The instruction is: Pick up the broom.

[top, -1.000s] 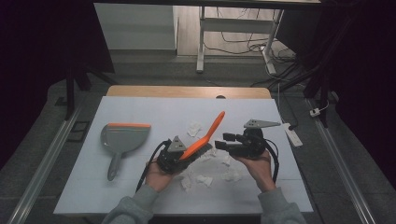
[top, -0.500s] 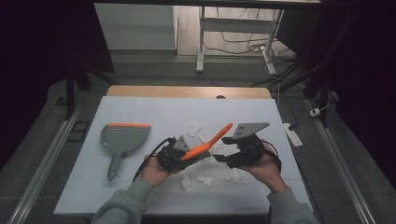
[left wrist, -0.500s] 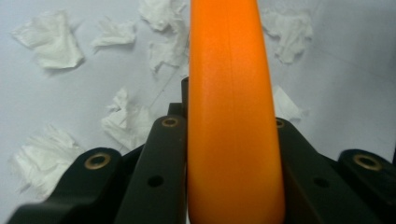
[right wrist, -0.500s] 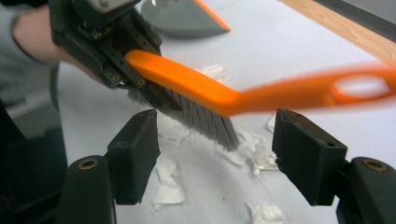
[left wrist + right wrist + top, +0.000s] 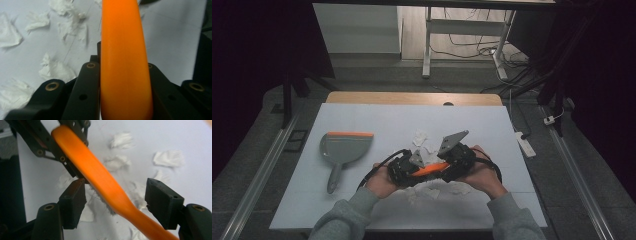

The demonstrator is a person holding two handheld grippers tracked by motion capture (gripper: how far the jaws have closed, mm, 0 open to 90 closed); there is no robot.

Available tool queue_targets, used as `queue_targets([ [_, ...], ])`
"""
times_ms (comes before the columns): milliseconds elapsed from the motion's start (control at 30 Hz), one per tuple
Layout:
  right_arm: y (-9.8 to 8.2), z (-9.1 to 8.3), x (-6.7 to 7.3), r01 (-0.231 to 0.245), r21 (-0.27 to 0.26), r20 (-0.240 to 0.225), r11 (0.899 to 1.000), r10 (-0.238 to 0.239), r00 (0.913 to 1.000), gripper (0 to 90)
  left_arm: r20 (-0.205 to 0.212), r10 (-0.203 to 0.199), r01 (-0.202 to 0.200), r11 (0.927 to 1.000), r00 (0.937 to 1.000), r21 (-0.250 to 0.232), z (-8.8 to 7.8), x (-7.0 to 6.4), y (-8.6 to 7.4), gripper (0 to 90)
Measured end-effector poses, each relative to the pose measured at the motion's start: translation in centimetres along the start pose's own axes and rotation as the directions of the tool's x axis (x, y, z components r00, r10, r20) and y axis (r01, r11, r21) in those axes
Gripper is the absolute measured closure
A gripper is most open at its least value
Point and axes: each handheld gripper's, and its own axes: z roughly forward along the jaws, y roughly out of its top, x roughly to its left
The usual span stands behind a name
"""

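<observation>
Dim room, dark floor, cables trailing near a metal stand at 12 o'clock beyond the table [image 5: 362,125]. Table top pale, matte, rectangular, with a wooden edge strip along its far side.

Around the work: grey plastic dustpan [image 5: 344,150] with an orange lip, lying flat at 9 o'clock of the hands, handle toward the person, well apart from them. Torn white paper scraps [image 5: 419,137], crumpled and soft-edged, scattered at 12 o'clock and 6 o'clock of the hands; more under the tongs in both gripper views [image 5: 56,71] [image 5: 168,157]. A white power strip [image 5: 523,142] lies at the table's 3 o'clock edge.

Orange brush [image 5: 429,169]: smooth, glossy plastic handle, long and gently tapered, with pale bristles on its underside in the right gripper view [image 5: 100,182]. It lies low above the table, near centre, long axis running roughly 9 to 3 o'clock between the two hands.

Left tongs [image 5: 404,172]: clamped tight on the brush handle [image 5: 125,75], black jaws pressing on both sides.

Right tongs [image 5: 120,205]: jaws partly apart, having just been closing, straddling the handle. The left jaw is close to the brush; the right jaw stands clear of it. No grip yet.
</observation>
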Motion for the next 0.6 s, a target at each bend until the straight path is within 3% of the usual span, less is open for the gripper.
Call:
queue_targets([
  [100,-0.2,0.4,0.1,0.035,0.043,-0.024,0.998,-0.034,0.9991,52.4,0.004,0.02,-0.02,0.9998,0.9998,0.008,-0.2,-0.2,0.3,78.8],
  [267,-0.8,0.5,0.4,0.085,0.074,-0.069,0.994,-0.08,0.9944,61.0,0.04,0.056,-0.056,0.9983,0.9977,0.015,-0.2,-0.3,0.5,77.6],
  [367,-1.2,0.3,0.7,0.105,0.075,-0.076,0.992,-0.099,0.9922,64.7,0.039,0.067,-0.067,0.9977,0.997,-0.004,-0.2,-0.4,0.5,73.7],
  [400,-1.4,0.2,0.7,0.1,0.072,-0.077,0.992,-0.094,0.9925,66.4,0.016,0.034,-0.034,0.9992,0.9993,-0.019,-0.4,0.0,0.4,69.0],
  [433,-1.6,0.1,0.7,0.089,0.068,-0.081,0.994,-0.083,0.9932,68.0,0.016,0.034,-0.034,0.9992,0.9993,-0.019,-0.4,0.0,0.4,61.9],
  [500,-2.1,-0.2,0.7,0.069,0.05,-0.059,0.996,-0.066,0.9961,70.3,-0.045,-0.011,0.009,0.9986,0.9989,-0.052,-1.1,0.3,0.2,49.3],
  [533,-2.4,-0.4,0.6,0.048,0.03,-0.058,0.998,-0.047,0.9972,70.3,-0.057,-0.048,0.043,0.996,0.9972,-0.079,-1.5,0.6,0.0,46.5],
  [600,-2.7,-0.7,0.5,0.026,0.009,-0.042,1.0,-0.026,0.9988,70.4,-0.084,-0.075,0.066,0.9916,0.9936,-0.111,-2.3,0.7,-0.4,41.9],
])
